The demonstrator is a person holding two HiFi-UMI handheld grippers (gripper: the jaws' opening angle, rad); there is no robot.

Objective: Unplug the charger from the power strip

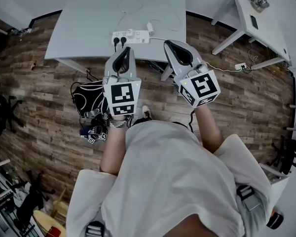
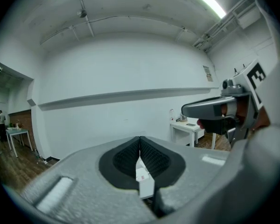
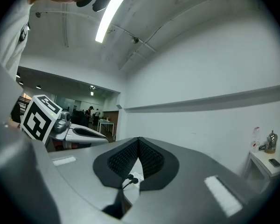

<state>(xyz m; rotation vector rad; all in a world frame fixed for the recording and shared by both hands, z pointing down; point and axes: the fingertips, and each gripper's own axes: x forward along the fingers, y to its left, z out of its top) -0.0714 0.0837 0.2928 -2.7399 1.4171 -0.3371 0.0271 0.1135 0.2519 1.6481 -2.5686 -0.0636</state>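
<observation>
Hovering at six o'clock of the power strip, left gripper and right gripper pinched closed, empty

Counted from the head view. There were two grippers, the left gripper and the right gripper, and two cubes (one per gripper). Tables came to two: a grey table and a white table. One strip was logged, with two black plugs and one white charger. One black bag. Cables could not be counted.
</observation>
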